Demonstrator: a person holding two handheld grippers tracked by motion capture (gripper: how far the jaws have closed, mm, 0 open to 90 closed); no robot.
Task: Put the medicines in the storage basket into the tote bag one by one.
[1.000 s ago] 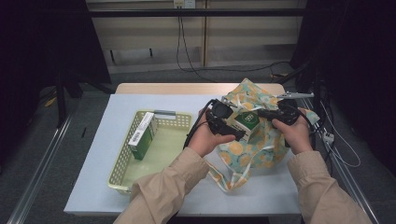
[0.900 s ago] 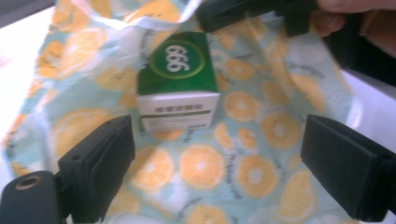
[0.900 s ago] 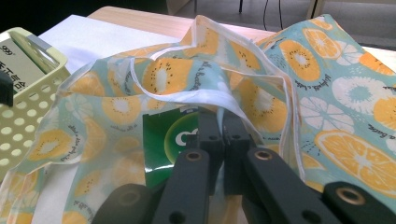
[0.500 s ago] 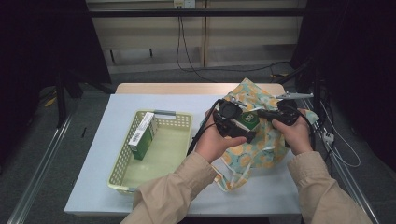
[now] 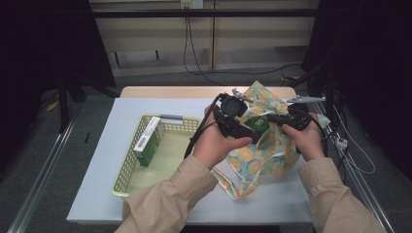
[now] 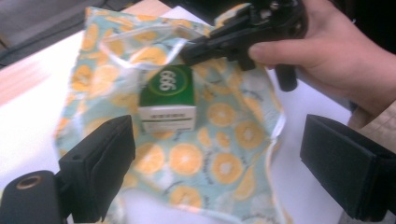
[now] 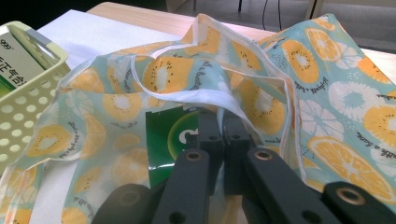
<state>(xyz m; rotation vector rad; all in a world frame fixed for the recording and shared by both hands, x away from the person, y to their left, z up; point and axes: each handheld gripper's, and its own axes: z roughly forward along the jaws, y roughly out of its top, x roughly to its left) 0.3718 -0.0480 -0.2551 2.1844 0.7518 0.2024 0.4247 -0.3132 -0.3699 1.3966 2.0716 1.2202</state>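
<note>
A fruit-print cloth bag (image 5: 265,158) lies at the table's right. My right gripper (image 5: 272,118) is shut on the bag's white rim (image 7: 219,105) and holds the mouth up. A green box (image 5: 256,122) lies in that mouth, its top face showing in the left gripper view (image 6: 168,95) and one corner under the rim in the right gripper view (image 7: 166,135). My left gripper (image 5: 241,127) hovers just left of the box. Its jaws (image 6: 222,135) stand wide open with nothing between them, and the box lies beyond them.
A pale yellow basket (image 5: 127,165) sits at the left of the white table top, with a green and white box (image 5: 148,141) leaning against its left wall. Both forearms in tan sleeves reach in from the near edge. Cables trail off the table's right side.
My left hand has lifted up and back a little from the bag with open jaws. The green box stays in the bag's mouth. The right hand has kept still.
</note>
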